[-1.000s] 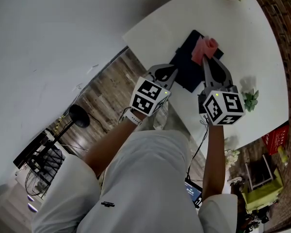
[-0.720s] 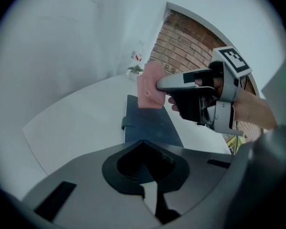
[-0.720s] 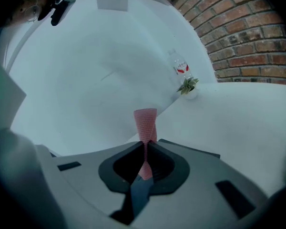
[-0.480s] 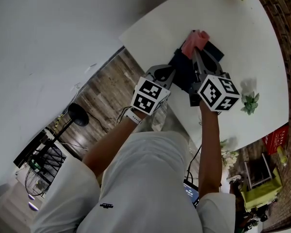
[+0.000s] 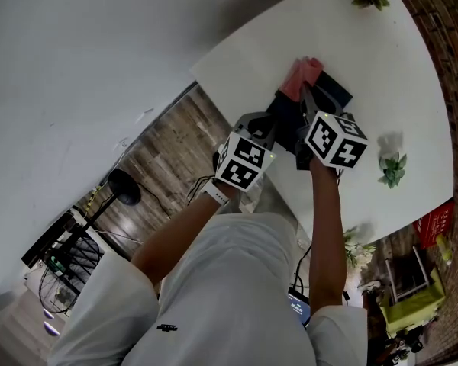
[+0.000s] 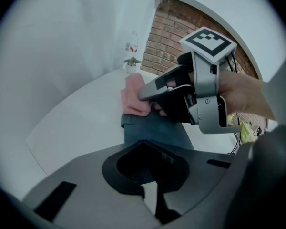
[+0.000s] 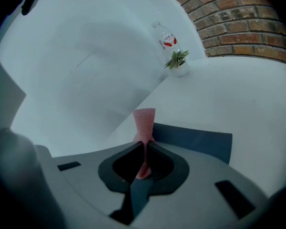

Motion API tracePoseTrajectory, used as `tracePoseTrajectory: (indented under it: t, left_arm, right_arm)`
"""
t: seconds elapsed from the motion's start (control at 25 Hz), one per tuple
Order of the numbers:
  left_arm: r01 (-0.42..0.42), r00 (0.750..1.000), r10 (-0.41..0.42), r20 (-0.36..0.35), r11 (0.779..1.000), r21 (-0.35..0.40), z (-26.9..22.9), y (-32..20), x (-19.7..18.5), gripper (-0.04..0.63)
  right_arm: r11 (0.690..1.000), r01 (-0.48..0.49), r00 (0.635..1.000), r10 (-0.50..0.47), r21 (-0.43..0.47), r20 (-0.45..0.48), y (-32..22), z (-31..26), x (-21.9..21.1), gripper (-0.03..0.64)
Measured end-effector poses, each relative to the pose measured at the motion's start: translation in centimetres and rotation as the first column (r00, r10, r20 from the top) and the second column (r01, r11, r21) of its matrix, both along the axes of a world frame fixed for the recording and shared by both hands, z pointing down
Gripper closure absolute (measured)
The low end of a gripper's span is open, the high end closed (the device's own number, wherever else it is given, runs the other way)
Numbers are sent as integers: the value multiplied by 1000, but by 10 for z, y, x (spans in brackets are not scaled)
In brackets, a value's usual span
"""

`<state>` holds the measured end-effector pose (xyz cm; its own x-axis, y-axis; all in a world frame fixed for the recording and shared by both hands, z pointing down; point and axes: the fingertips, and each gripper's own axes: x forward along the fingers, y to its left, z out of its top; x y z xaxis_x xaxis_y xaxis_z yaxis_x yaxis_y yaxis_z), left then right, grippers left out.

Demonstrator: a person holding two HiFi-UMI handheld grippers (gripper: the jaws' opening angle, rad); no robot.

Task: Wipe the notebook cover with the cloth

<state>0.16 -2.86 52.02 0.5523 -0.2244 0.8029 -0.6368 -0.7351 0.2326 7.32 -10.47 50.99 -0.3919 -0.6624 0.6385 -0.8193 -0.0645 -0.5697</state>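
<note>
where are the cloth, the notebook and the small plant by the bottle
cloth (image 7: 144,120): right gripper view, middle of the upright pink strip
notebook (image 7: 195,140): right gripper view, dark cover right of the cloth
plant (image 7: 177,58): right gripper view, its green leaves

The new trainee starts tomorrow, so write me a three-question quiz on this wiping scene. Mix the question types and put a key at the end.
1. True or false: the right gripper is shut on the pink cloth.
2. Multiple choice: the notebook cover is A) red, B) dark blue, C) white.
3. Short answer: what surface does the notebook lie on?

Key
1. True: the cloth is pinched between the closed jaws.
2. B.
3. The white table.
</note>
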Motion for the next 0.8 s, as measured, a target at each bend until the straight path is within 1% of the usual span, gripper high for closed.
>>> tracePoseTrajectory:
  t: [0.28, 0.52, 0.68, 0.8]
  left_arm:
    - [16, 1000, -16, 5, 1000, -13, 1, -2, 1, 583]
    - [53, 998, -54, -18, 996, -66, 1, -3, 0, 583]
    - [59, 998, -60, -20, 996, -61, 1, -3, -1, 583]
    - [77, 996, -79, -30, 994, -74, 2, -4, -1, 583]
  right_arm:
    - [999, 1, 999, -3, -45, -53, 7, 3, 14, 588]
    - [997, -19, 996, 12, -71, -93, 20, 4, 33, 588]
    - [996, -40, 993, 30, -86, -112, 33, 5, 50, 588]
    - [993, -61, 991, 48, -99, -128, 44, 7, 65, 588]
